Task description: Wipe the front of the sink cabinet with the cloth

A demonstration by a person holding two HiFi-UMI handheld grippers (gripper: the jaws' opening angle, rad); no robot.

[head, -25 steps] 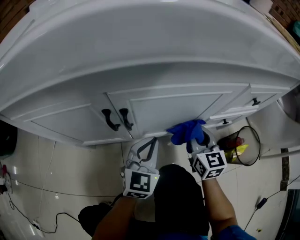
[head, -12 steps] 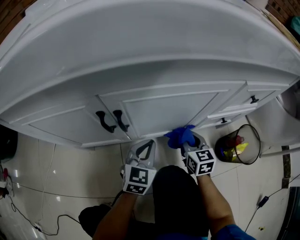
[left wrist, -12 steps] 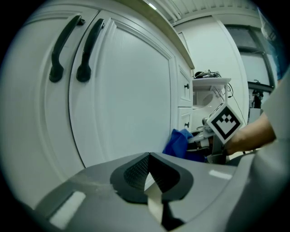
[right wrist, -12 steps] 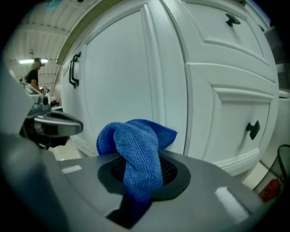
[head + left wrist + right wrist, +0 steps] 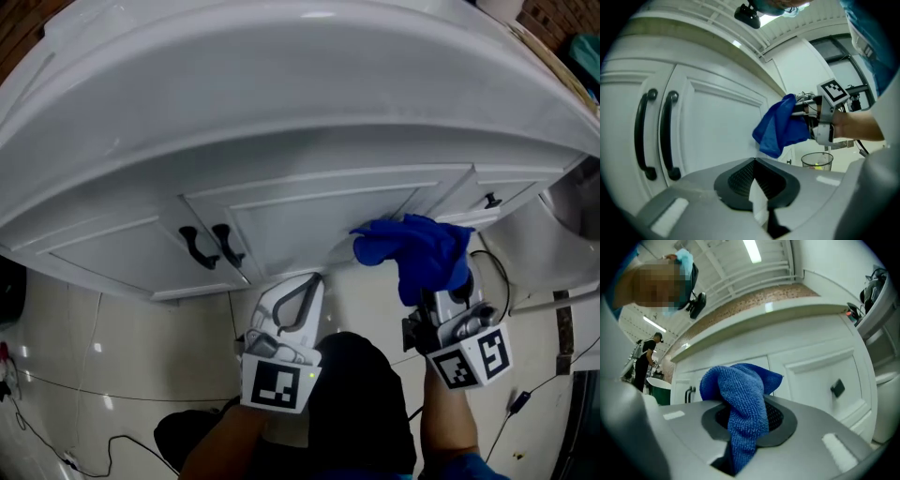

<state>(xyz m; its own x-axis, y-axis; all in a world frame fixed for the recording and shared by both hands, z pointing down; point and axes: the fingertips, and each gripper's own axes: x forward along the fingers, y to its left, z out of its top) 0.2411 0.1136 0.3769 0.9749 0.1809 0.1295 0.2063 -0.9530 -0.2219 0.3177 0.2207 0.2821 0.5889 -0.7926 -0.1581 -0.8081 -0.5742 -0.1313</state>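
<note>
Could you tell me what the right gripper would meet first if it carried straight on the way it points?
Most likely the cabinet front straight ahead. The cloth clamped in the right gripper sticks out in front, so it would touch first; how far off the cabinet lies is unclear.

Pale tiled floor: sink cabinet stands on it, waste bin beside, black cable right.
</note>
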